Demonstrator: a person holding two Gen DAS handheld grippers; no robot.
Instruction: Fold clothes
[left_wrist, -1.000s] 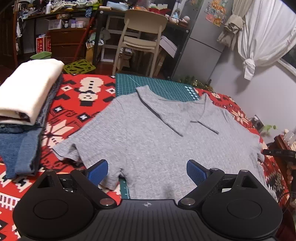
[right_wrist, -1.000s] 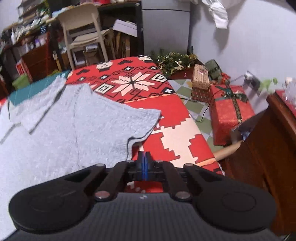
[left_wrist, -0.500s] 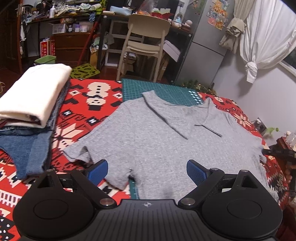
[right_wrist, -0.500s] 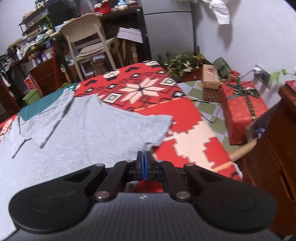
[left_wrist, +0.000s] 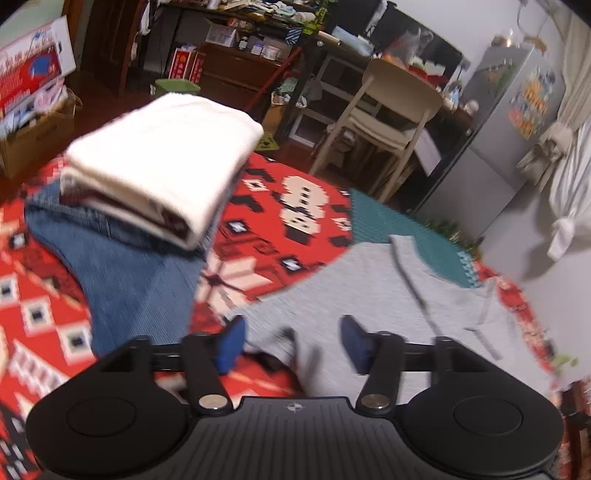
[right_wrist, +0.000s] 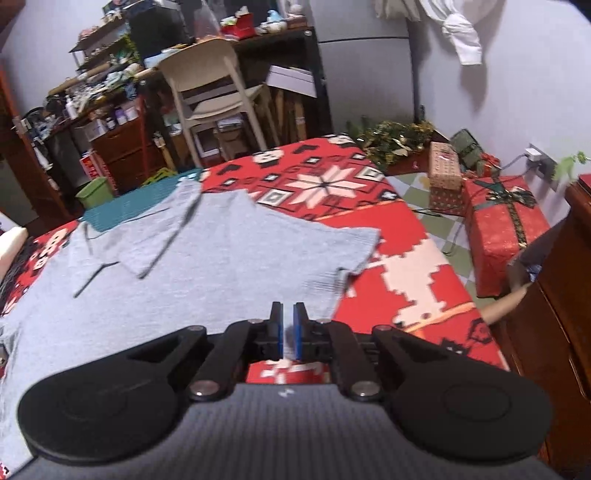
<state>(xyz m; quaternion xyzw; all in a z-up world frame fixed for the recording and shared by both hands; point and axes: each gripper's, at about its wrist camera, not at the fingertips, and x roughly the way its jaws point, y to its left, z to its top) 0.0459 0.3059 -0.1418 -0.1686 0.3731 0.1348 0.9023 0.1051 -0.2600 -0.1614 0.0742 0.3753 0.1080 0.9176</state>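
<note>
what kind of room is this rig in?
Looks like a lived-in home room, not a lab: a fridge covered in magnets, wrapped gifts on the floor, cluttered shelves, and a grey shirt on a patterned cloth.

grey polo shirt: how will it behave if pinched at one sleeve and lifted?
The grey polo shirt lies flat and thin on the patterned red cloth, so it will probably drape limply from one pinch. Its ribbed knit looks light and grippy. The loose collar may flop.

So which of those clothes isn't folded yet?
The grey collared shirt, lying spread flat with sleeves out on the red patterned cloth. The white folded garment and blue jeans sit stacked beside it.
</note>
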